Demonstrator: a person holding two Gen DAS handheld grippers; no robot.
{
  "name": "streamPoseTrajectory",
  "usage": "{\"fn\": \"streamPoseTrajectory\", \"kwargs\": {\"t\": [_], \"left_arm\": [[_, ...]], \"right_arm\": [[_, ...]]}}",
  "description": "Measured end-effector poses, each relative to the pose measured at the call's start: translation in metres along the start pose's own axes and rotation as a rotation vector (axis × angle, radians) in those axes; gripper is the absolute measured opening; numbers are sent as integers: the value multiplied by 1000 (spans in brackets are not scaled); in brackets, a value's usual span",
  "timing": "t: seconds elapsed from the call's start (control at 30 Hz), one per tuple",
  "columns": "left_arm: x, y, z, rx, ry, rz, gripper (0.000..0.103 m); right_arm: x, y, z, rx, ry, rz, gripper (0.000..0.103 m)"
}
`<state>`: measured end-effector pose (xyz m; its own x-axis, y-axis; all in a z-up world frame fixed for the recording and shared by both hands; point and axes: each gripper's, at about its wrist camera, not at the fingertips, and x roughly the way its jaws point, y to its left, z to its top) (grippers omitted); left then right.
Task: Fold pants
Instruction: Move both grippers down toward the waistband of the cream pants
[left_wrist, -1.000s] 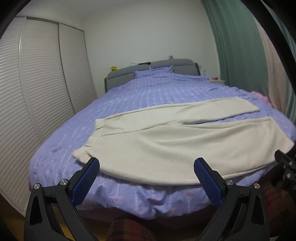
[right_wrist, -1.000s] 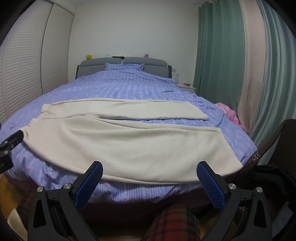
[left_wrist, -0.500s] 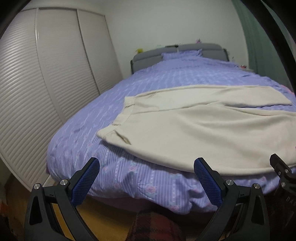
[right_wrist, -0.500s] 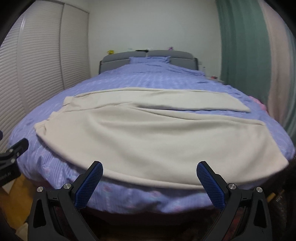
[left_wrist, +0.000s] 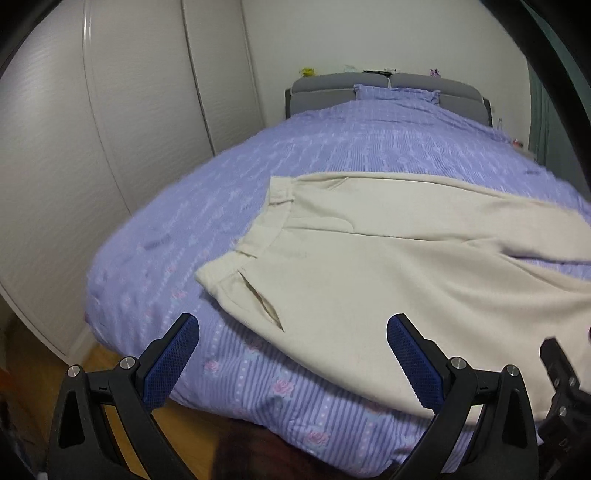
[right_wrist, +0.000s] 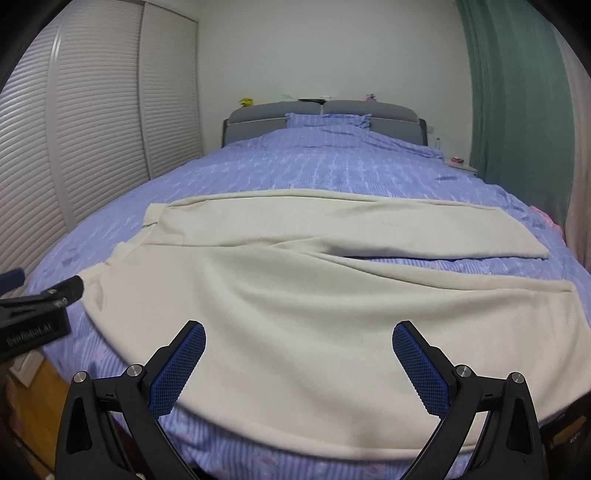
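Observation:
Cream pants (right_wrist: 295, 295) lie spread flat across the foot of a bed with a purple cover (right_wrist: 332, 162). The waistband (left_wrist: 236, 254) is at the left, and the two legs run to the right, slightly apart. My left gripper (left_wrist: 291, 332) is open and empty, just short of the near waistband corner and side pocket. My right gripper (right_wrist: 299, 339) is open and empty, over the near leg's front edge. The left gripper also shows at the left edge of the right wrist view (right_wrist: 40, 306).
White louvred wardrobe doors (right_wrist: 74, 147) run along the left of the bed. A grey headboard (right_wrist: 325, 114) stands at the far end. Green and pink curtains (right_wrist: 517, 129) hang on the right. Wooden floor (left_wrist: 110, 362) shows below the bed's near left corner.
Both grippers have moved forward and closer to the bed. The left one has swung left toward the waistband corner. The right one now hangs over the near leg. The pants have not moved.

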<state>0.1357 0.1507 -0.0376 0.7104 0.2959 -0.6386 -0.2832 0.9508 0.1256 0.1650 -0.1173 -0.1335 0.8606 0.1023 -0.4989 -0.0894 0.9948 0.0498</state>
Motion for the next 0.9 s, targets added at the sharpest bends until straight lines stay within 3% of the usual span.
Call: {"fn": "streamPoseTrajectory", "kwargs": {"t": [0.1,0.2,0.33,0.47,0.77,0.9], "left_arm": [[25,19,-6,6,31,-31,103],[47,32,-17,40,61,-78,103],[61,39,-29,86,22,-100,103],[75,45,-34,69,12,-155,103],[113,50,-39,-10,82,-205,103],[129,48,-39,-51,122,-205,103]], "right_arm": [[10,7,-17,75,28,-49,103],[12,20,-31,66,75,-71,103],[11,37,-43,62,69,-97,103],[19,41,-55,122,97,-115,103],[40,3,-76,384,209,-117,103],[56,-8,-77,422,250,-108,102]]}}
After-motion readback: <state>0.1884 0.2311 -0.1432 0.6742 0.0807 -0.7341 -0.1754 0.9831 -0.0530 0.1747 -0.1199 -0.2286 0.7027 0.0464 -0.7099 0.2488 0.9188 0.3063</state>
